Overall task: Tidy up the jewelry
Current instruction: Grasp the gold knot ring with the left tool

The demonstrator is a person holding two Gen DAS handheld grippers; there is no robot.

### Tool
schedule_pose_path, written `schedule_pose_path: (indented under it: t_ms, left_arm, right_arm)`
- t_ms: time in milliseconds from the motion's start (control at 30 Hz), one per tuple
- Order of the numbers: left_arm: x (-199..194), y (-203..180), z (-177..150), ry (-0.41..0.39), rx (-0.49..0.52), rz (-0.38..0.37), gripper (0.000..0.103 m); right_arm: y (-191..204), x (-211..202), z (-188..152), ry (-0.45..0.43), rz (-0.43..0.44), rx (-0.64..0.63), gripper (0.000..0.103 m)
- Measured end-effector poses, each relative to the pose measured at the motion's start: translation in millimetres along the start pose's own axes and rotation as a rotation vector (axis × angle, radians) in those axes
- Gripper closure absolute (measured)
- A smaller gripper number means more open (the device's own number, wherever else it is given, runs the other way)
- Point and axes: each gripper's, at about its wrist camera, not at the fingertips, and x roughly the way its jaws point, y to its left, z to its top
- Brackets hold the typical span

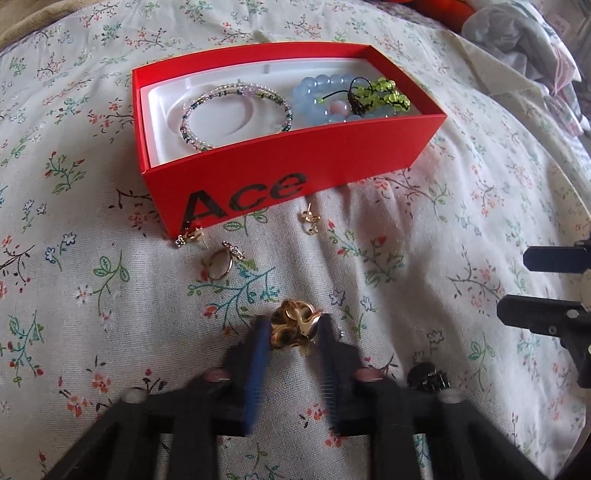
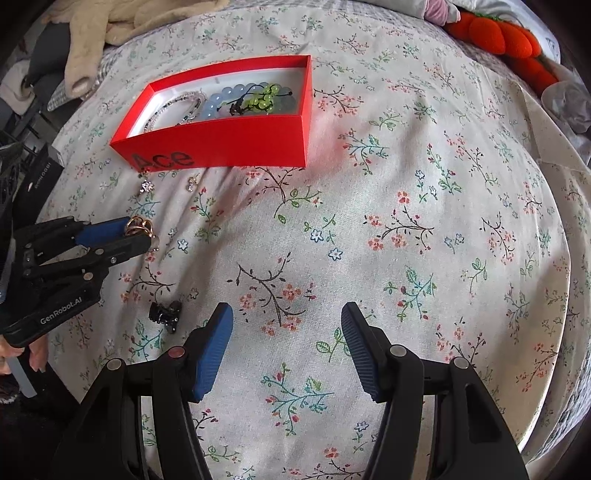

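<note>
A red "Ace" box (image 1: 258, 177) (image 2: 236, 138) sits on the floral cloth and holds a beaded bangle (image 1: 236, 114), a blue bead bracelet (image 1: 314, 94) and a green bead bracelet (image 1: 384, 96). My left gripper (image 1: 295, 330) (image 2: 142, 230) is shut on a gold flower-shaped piece (image 1: 293, 326) (image 2: 138, 226) just above the cloth. In front of the box lie a gold ring (image 1: 219, 264) and small earrings (image 1: 309, 220) (image 1: 190, 236). My right gripper (image 2: 287, 323) is open and empty over bare cloth; its fingers (image 1: 554, 258) show at the right of the left wrist view.
A black hair clip (image 2: 166, 314) (image 1: 428, 374) lies on the cloth between the two grippers. Orange plush items (image 2: 506, 35) sit at the far right, and beige fabric (image 2: 110, 22) lies at the far left. A dark box (image 2: 38, 177) stands at the left edge.
</note>
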Motion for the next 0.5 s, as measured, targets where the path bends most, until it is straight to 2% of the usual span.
schedule_pose_path:
  t_ms: [100,500]
  left_arm:
    - [-6.5,-0.1,-0.5,-0.008,0.004,-0.004,0.089]
    - [-29.6,24.9,-11.8,0.000,-0.013,0.100,0.089]
  right_arm:
    - [3.8,-1.4,1.7,0.001,0.014,-0.002,0.039]
    - [53.4,11.3,6.5,0.061,0.099,-0.056,0.039]
